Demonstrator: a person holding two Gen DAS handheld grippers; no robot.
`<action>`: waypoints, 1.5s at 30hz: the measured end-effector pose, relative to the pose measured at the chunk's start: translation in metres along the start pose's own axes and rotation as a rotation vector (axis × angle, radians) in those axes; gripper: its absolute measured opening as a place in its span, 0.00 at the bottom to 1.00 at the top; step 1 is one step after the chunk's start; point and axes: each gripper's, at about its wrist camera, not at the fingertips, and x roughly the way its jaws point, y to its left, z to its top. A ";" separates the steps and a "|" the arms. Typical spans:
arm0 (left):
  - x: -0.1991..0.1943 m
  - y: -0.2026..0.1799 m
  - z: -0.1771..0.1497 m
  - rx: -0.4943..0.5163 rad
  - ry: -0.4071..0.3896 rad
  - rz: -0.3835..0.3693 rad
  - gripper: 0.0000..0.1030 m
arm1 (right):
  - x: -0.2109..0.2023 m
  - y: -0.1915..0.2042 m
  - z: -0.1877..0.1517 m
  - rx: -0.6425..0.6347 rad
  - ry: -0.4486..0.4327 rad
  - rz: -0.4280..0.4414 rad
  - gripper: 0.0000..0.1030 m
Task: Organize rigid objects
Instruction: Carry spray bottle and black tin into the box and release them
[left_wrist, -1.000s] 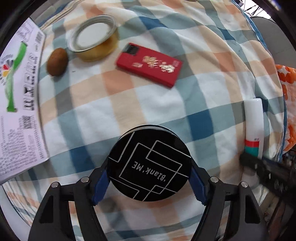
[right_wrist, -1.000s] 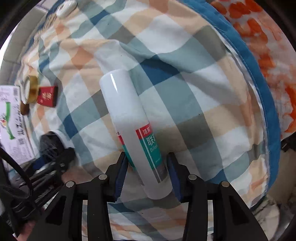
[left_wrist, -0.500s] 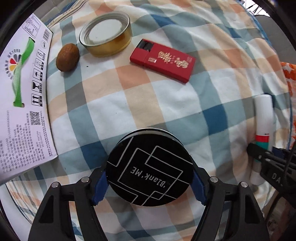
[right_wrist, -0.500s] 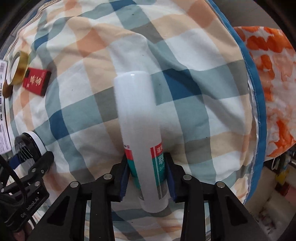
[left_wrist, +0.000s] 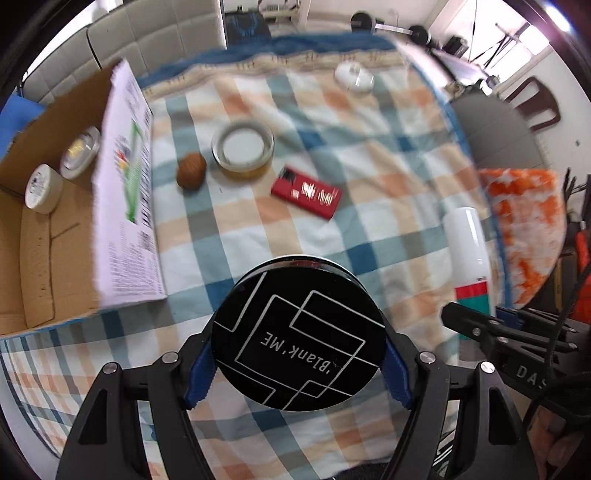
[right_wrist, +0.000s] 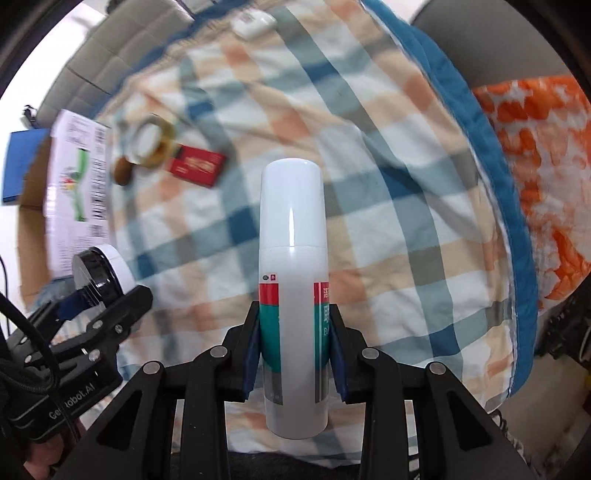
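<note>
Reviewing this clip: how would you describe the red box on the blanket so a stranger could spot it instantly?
Start at the cardboard box on the left edge of the plaid blanket. Going right come a brown walnut, a roll of clear tape, then the flat red box. It is the only red, rectangular item, with gold lettering.

Bedroom backdrop, bright daylight

Grey padded headboard (left_wrist: 122, 40) behind checked bedspread (left_wrist: 369, 155); wooden chair (left_wrist: 535, 105) and dumbbell (left_wrist: 388, 26) at right.

Glossy black lid (left_wrist: 298, 345) at six o'clock; smooth, shiny white plastic bottle (right_wrist: 293, 280); soft checked cloth (left_wrist: 369, 155); matt brown cardboard box (left_wrist: 40, 236) at nine o'clock; rough brown nut (left_wrist: 190, 171)
</note>
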 end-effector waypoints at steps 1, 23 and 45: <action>-0.009 -0.001 0.003 -0.005 -0.017 -0.009 0.71 | -0.009 0.006 0.001 -0.010 -0.011 0.008 0.34; -0.104 0.240 0.043 -0.317 -0.229 0.051 0.71 | -0.075 0.279 0.058 -0.351 -0.106 0.127 0.33; 0.022 0.358 0.086 -0.318 0.012 0.151 0.71 | 0.102 0.366 0.119 -0.114 -0.011 -0.271 0.34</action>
